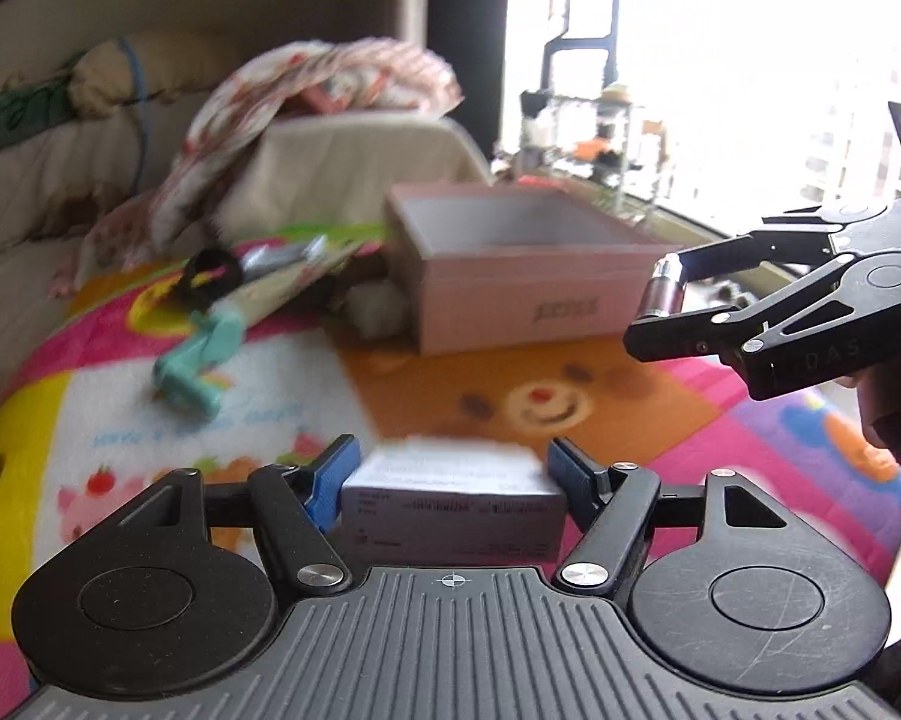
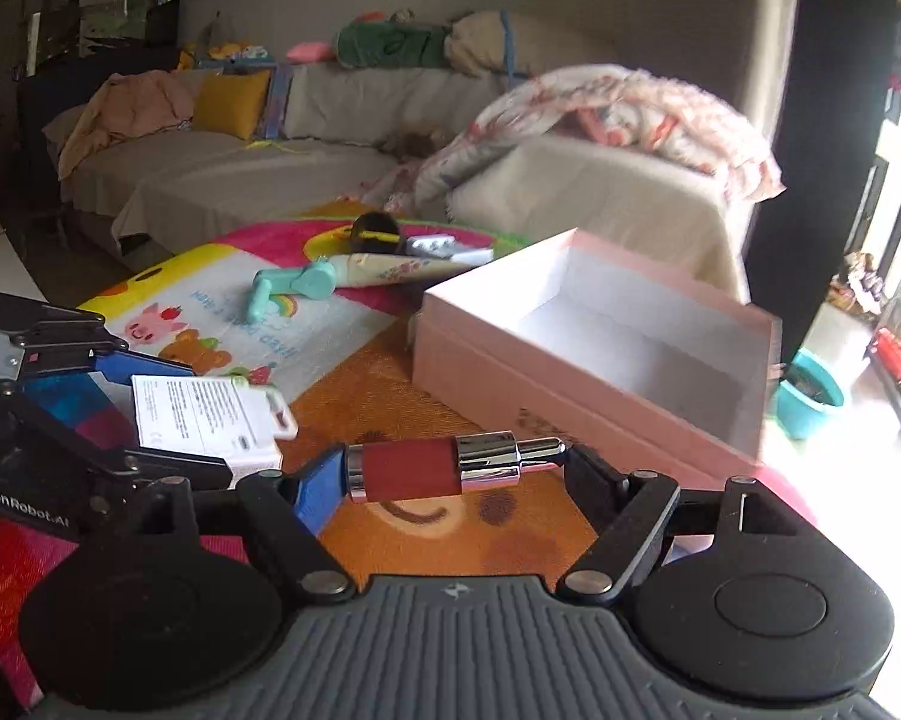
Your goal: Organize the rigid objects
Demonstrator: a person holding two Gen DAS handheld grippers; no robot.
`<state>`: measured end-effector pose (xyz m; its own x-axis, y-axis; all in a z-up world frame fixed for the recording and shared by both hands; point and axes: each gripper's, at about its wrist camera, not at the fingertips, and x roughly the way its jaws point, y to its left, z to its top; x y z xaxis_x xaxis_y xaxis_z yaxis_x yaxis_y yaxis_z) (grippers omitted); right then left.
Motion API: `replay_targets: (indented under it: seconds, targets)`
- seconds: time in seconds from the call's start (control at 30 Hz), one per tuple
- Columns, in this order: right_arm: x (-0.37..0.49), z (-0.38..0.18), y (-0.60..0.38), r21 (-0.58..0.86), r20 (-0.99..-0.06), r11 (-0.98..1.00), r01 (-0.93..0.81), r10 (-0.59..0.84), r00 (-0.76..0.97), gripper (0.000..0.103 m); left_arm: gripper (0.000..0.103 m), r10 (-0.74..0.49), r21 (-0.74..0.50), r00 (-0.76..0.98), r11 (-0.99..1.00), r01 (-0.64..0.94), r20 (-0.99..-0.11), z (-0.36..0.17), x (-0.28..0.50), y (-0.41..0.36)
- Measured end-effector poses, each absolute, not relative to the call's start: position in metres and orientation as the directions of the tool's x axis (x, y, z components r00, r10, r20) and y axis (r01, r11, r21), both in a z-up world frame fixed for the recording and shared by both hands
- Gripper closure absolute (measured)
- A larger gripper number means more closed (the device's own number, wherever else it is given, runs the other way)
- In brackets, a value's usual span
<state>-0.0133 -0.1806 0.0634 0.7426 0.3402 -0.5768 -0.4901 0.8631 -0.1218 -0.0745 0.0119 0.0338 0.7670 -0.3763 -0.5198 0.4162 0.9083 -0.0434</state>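
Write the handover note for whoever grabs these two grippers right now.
Left gripper: shut on the white carton, held above the mat.
Right gripper: shut on the red spray bottle, gripped end to end, near the pink box.
Pink box: open and, as far as visible, empty.
Still on the play mat: teal tool, printed tube, a black item, silver pack.
Done: two items picked up. Left: probably box them, then the rest.

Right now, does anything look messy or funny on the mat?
Yes. A teal toy, a tube and a dark round thing lie jumbled on the colourful mat beside the pink box, which looks empty. A patterned blanket hangs crumpled over the sofa.
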Motion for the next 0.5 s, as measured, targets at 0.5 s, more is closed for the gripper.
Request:
replay_targets:
  seconds: [0.5]
  targets:
    - [0.047,0.138,-0.226,-0.086,-0.353,0.956,-0.281,0.234,0.906,0.019,0.030,-0.573,-0.152,0.764,0.818,0.554,-0.298,0.191,0.093,-0.059]
